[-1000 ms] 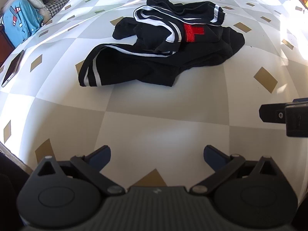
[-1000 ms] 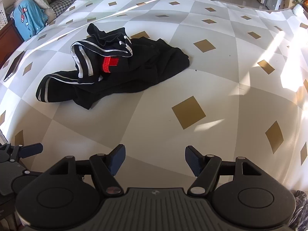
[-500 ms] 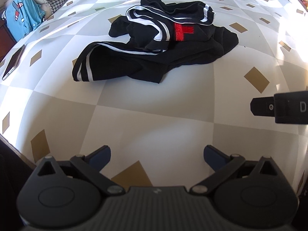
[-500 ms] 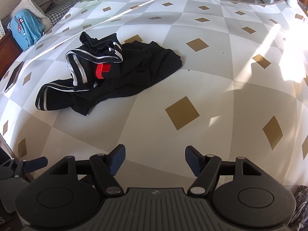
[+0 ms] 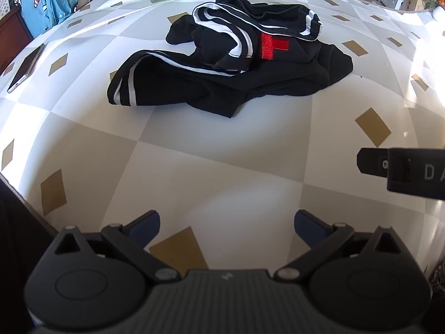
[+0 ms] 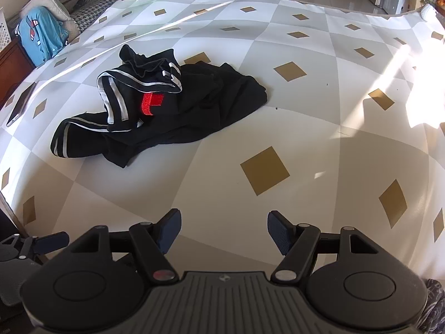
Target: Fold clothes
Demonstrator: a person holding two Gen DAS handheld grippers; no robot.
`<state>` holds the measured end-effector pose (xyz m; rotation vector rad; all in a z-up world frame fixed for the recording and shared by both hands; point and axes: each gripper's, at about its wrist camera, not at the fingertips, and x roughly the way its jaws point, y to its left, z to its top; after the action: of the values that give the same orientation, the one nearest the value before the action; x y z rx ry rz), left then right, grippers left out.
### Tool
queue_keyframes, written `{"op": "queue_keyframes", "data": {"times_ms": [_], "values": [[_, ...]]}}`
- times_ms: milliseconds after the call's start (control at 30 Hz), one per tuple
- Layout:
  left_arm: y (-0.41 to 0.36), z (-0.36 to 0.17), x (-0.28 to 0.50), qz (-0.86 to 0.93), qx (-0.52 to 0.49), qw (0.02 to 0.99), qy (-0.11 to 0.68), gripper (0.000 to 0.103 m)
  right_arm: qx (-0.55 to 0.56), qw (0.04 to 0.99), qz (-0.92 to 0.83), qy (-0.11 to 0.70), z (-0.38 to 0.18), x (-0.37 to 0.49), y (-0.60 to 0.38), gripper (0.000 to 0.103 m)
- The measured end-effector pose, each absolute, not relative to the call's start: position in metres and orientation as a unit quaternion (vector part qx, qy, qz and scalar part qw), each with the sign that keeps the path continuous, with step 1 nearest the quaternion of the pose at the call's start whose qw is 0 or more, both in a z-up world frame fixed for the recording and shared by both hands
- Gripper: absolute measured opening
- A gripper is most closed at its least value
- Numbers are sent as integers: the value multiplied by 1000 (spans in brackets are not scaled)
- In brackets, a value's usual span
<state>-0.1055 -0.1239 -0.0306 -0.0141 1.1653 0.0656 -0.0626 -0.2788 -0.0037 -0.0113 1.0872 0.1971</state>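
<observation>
Item: crumpled black garment with white stripes and red patch [image 5: 230, 66], heaped far-centre on the checked cloth-covered surface [image 5: 222, 167], possibly a bed. Left gripper [image 5: 226, 226] and right gripper [image 6: 224, 229] are spread, empty. Hem corners should be located before pinching.

Your left tongs [image 5: 226, 229] sit at six o'clock in the left wrist view, angled steeply downward, their blue-padded fingers [image 5: 144, 226] spread wide with nothing between them. Your right tongs [image 6: 224, 231] hold the same downward tilt in the right wrist view, jaws parted and empty. The two ride side by side and apart: the right tongs' dark body juts in at three o'clock of the left view, while a left fingertip shows at eight o'clock of the right view.
</observation>
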Motion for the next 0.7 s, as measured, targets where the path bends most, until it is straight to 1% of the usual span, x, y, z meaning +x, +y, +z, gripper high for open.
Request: {"op": "queue_keyframes", "data": {"times_ms": [400, 700], "values": [[-121, -27, -107, 31, -15, 835, 549, 103, -25, 856, 93, 508, -2, -64, -274, 68], [-128, -25, -111, 18, -24, 830, 557, 103, -49, 870, 85, 484, 5, -64, -273, 68]]}}
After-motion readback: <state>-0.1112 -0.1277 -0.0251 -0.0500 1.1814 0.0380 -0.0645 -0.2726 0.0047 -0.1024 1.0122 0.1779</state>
